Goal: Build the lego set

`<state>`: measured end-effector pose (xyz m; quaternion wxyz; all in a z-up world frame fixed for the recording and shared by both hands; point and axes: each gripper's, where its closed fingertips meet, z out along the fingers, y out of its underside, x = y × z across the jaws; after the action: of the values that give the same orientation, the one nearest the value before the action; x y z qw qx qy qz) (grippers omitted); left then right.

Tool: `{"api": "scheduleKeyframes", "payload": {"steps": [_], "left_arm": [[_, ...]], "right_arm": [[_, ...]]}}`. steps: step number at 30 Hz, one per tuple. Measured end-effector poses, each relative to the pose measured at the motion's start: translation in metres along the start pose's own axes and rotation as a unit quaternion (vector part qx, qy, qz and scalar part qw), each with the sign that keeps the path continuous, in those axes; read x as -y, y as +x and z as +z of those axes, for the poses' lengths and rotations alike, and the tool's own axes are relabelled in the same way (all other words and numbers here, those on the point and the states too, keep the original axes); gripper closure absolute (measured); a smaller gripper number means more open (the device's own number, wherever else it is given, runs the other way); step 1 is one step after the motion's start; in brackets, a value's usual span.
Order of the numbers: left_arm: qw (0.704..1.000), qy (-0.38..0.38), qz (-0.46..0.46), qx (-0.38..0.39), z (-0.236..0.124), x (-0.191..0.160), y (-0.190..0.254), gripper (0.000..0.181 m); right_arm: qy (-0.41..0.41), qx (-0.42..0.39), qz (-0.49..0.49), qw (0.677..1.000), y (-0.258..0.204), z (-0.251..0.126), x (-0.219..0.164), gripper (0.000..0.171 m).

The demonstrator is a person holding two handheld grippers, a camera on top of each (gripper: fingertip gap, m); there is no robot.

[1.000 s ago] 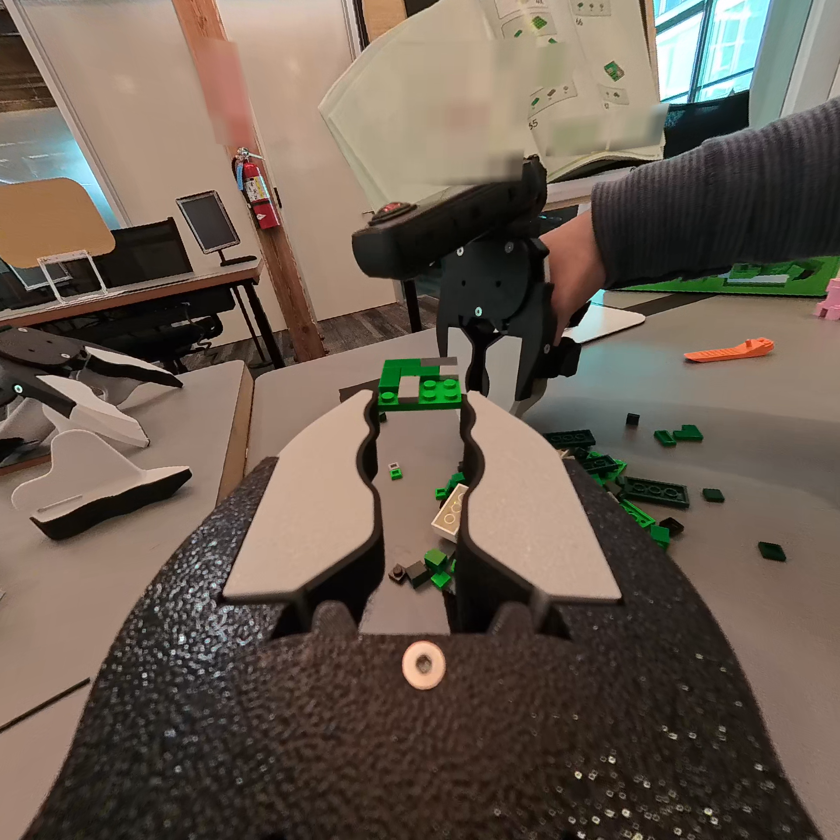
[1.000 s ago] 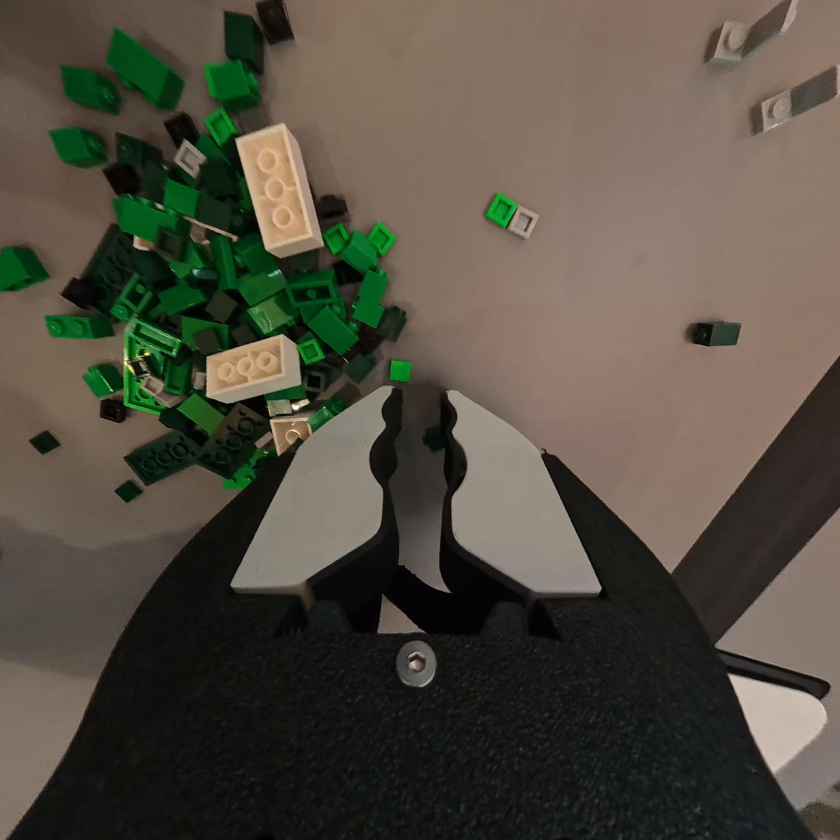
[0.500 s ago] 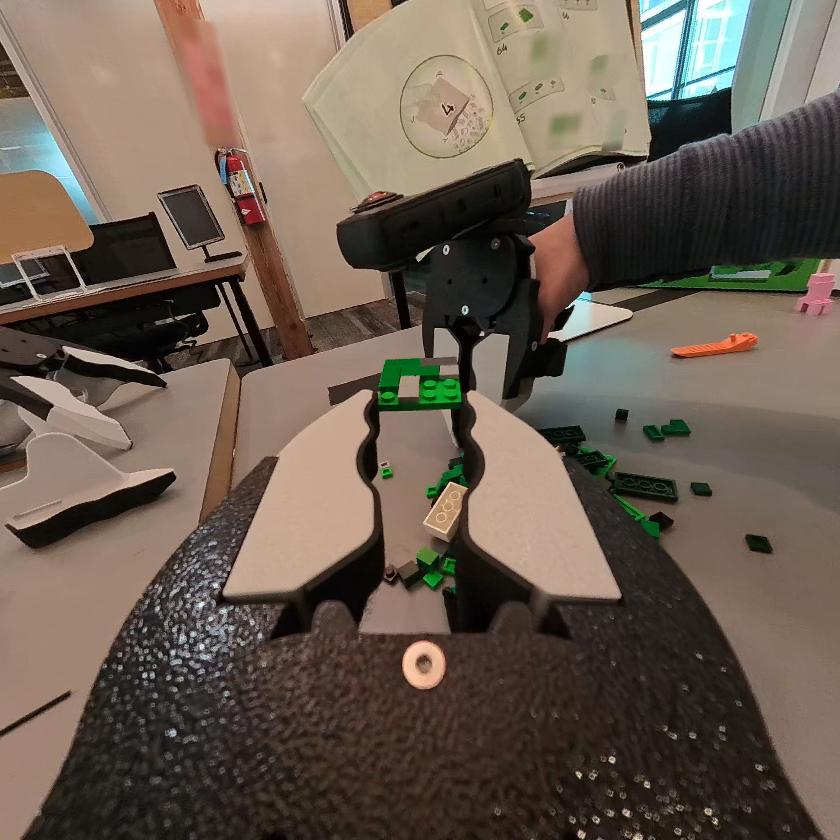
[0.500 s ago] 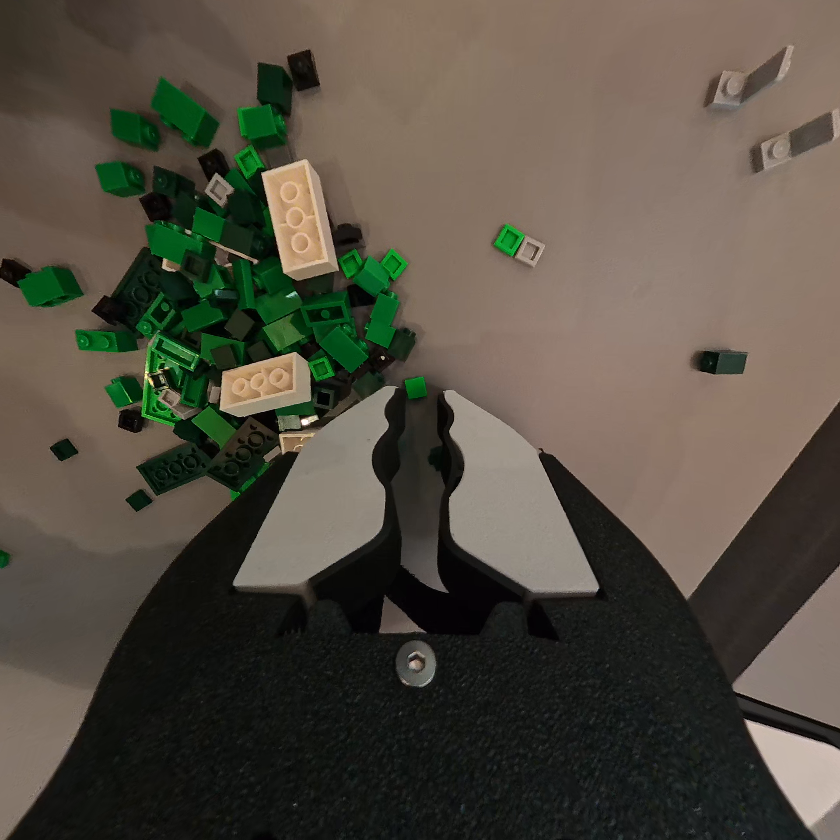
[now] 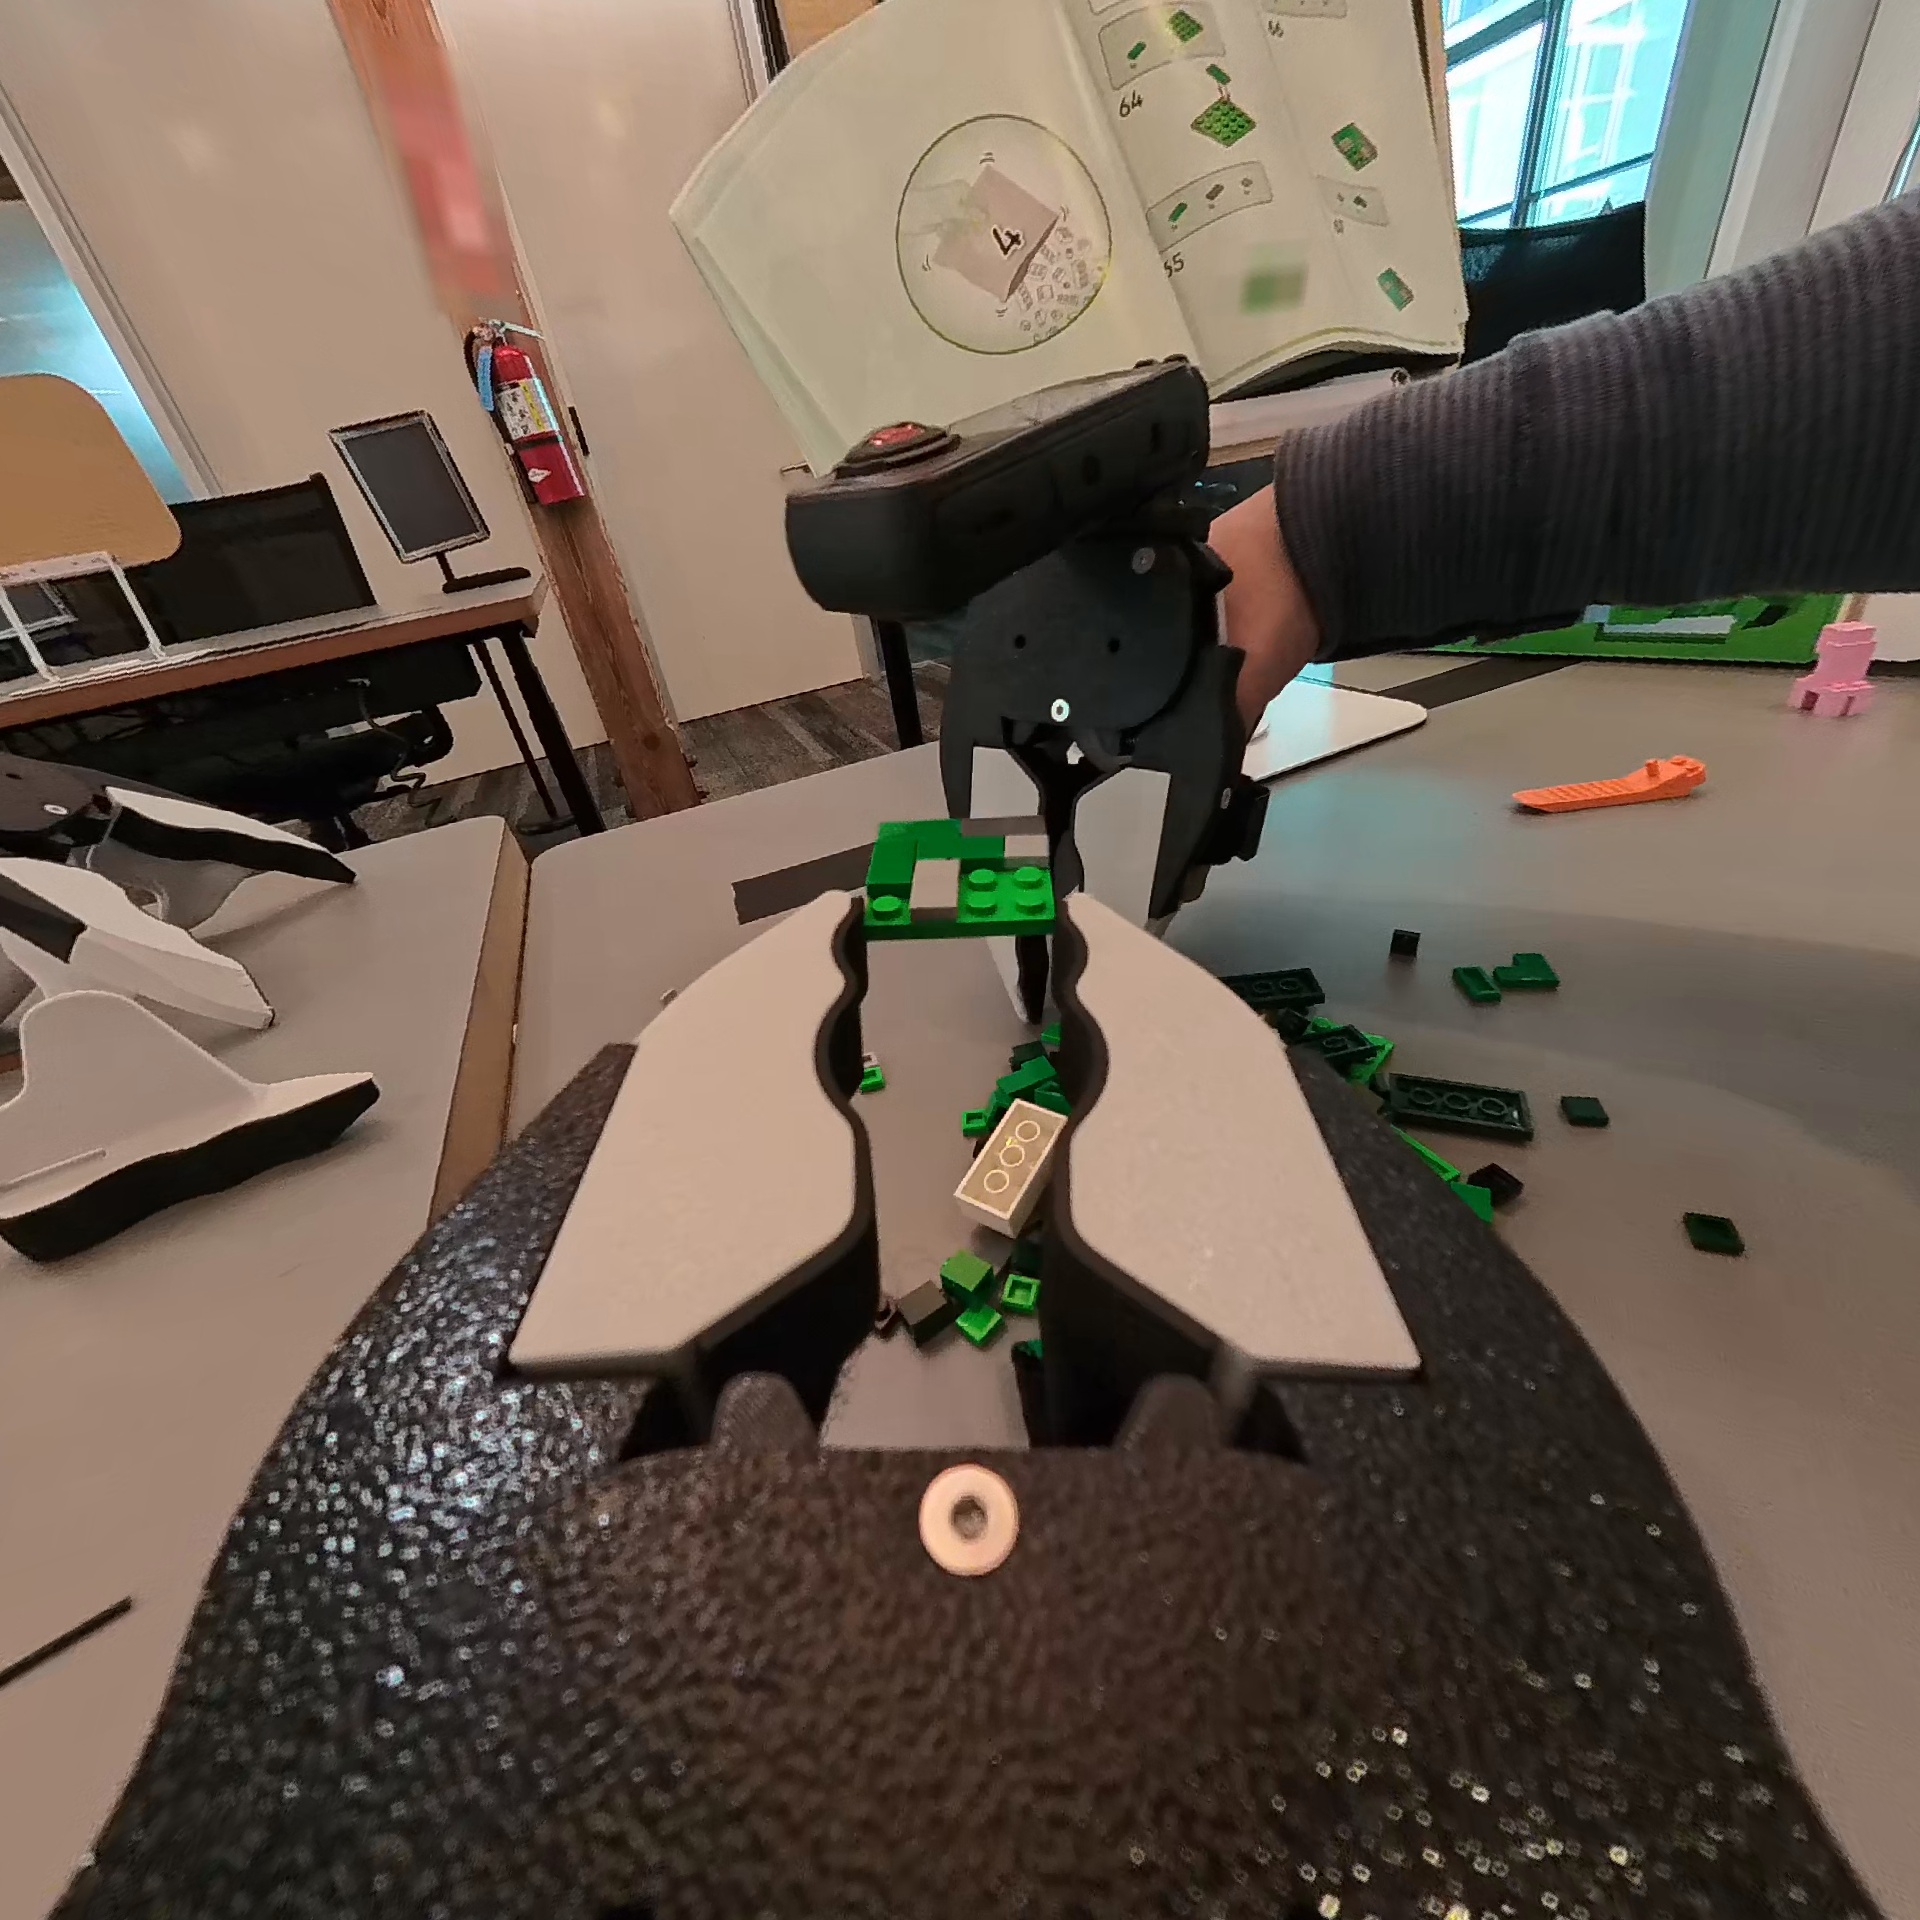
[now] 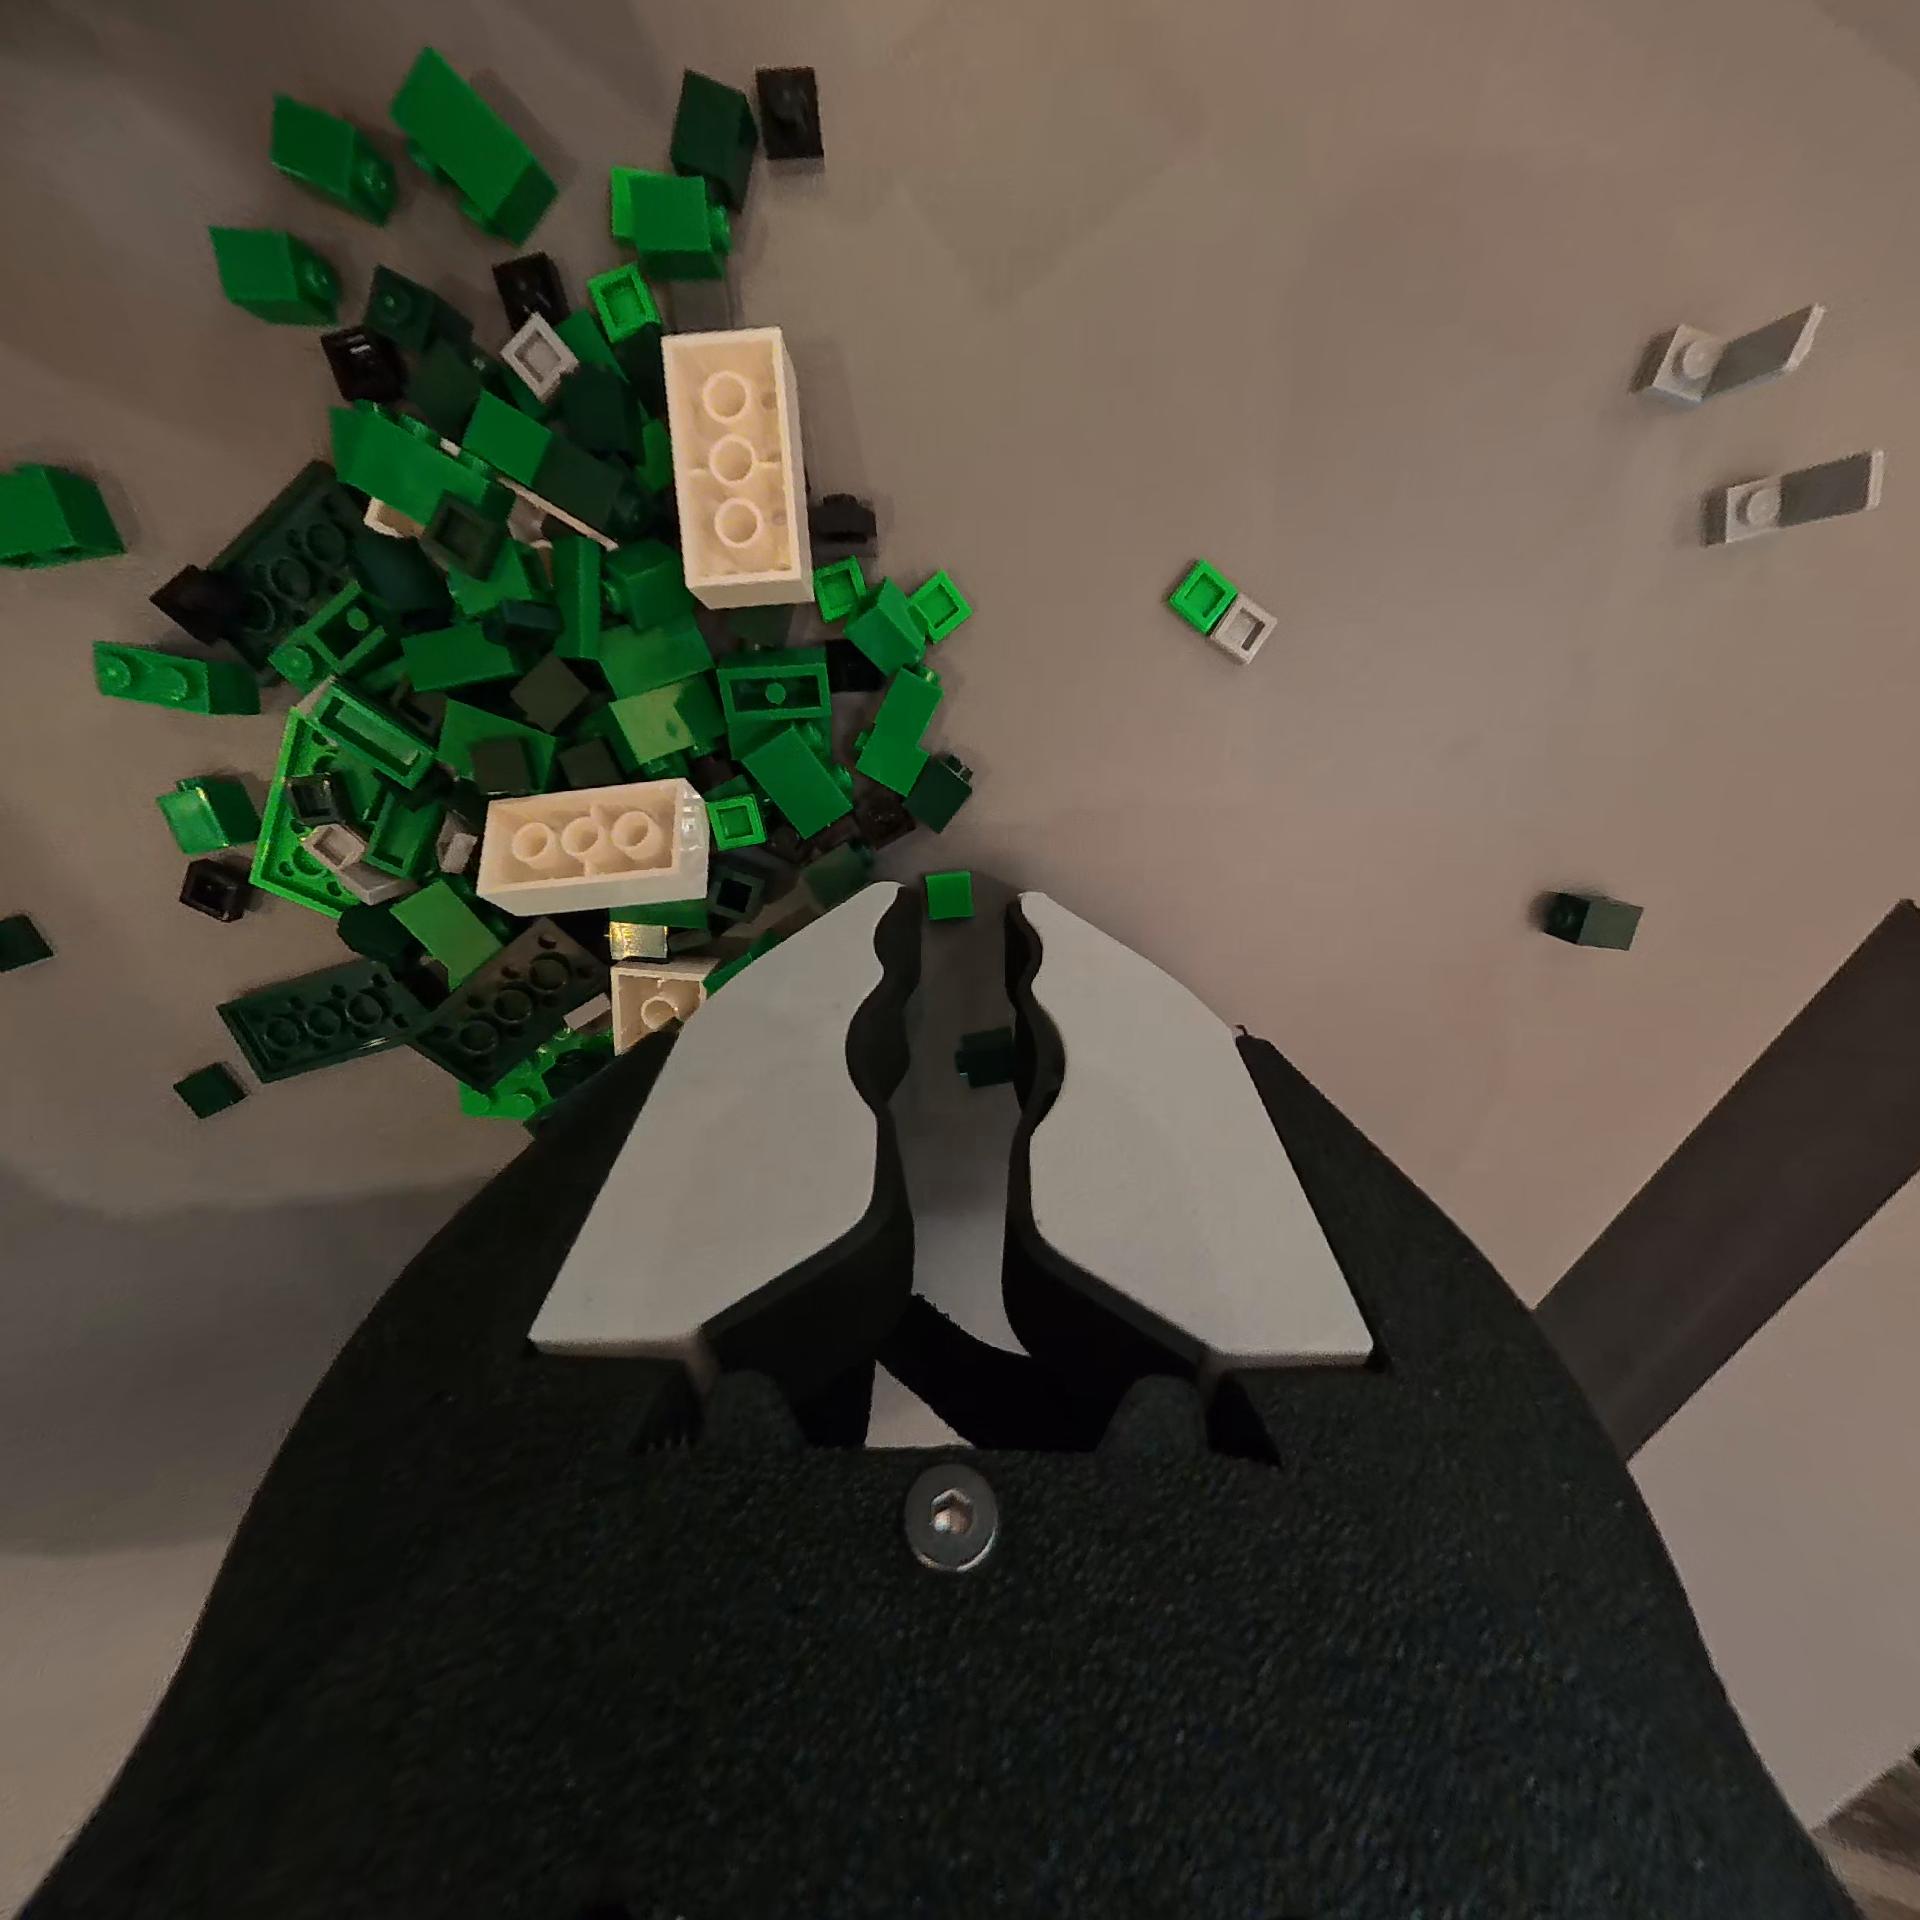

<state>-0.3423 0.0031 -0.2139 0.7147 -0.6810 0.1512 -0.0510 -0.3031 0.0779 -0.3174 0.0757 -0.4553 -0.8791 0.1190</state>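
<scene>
My left gripper (image 5: 961, 925) clamps a small green and grey brick assembly (image 5: 961, 883) between its fingertips, raised above the grey table (image 5: 1662, 1039). Beneath it, in the gap between the fingers, lies a white brick (image 5: 1013, 1169) among loose green pieces.

My right gripper (image 6: 961, 920) points straight down at the table beside the brick pile (image 6: 499, 675) (mostly green and dark green, with two long white bricks (image 6: 738, 478) lying on top). Its jaws stand narrowly apart. A small dark green piece (image 6: 985, 1055) sits against the inner face of the right finger, but I cannot tell whether it is gripped. A flat bright green tile (image 6: 948, 896) lies on the table just past the fingertips. Off to the right, well apart from the pile, a green tile and a grey tile (image 6: 1224, 613) touch each other, and two grey pieces (image 6: 1756, 436) lie farther out.

In the left wrist view the right gripper (image 5: 1091, 935) hangs tips-down just behind the held assembly, a hand (image 5: 1262, 613) in a grey sleeve gripping it. An open instruction booklet (image 5: 1060, 197) stands behind, and an orange tool (image 5: 1610, 787) lies on the table to the right.
</scene>
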Motion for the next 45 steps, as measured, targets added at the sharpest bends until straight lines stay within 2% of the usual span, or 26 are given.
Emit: {"api": "scheduleKeyframes", "payload": {"steps": [3, 9, 13, 19, 22, 26, 30, 45], "left_arm": [[1.000, -0.001, 0.001, -0.004, 0.000, 0.000, 0.002, 0.148], [1.000, -0.003, 0.001, -0.015, 0.001, 0.000, 0.005, 0.148], [0.999, -0.005, -0.006, -0.049, 0.002, 0.002, 0.016, 0.148], [0.979, -0.014, -0.037, -0.198, 0.005, 0.009, 0.074, 0.148], [0.963, -0.022, -0.042, -0.266, 0.003, 0.009, 0.110, 0.148], [0.944, -0.050, -0.034, -0.325, 0.001, -0.001, 0.141, 0.148], [0.940, -0.053, -0.019, -0.337, -0.001, -0.002, 0.148, 0.148], [0.936, -0.050, -0.022, -0.347, -0.003, -0.001, 0.149, 0.148]], "right_arm": [[0.004, -0.001, 0.000, 1.000, 0.001, 0.000, 0.000, 0.164], [0.047, -0.037, 0.015, 0.998, 0.000, -0.002, 0.002, 0.164], [0.080, -0.071, 0.033, 0.994, -0.011, -0.025, -0.002, 0.164], [0.141, -0.146, 0.037, 0.979, -0.055, -0.097, -0.006, 0.164], [0.172, -0.135, 0.016, 0.976, -0.096, -0.119, 0.003, 0.164], [0.154, -0.088, -0.007, 0.984, -0.141, -0.116, 0.009, 0.164], [0.129, -0.072, -0.028, 0.989, -0.161, -0.107, 0.013, 0.164], [0.132, -0.070, -0.026, 0.989, -0.158, -0.086, 0.022, 0.164]]}}
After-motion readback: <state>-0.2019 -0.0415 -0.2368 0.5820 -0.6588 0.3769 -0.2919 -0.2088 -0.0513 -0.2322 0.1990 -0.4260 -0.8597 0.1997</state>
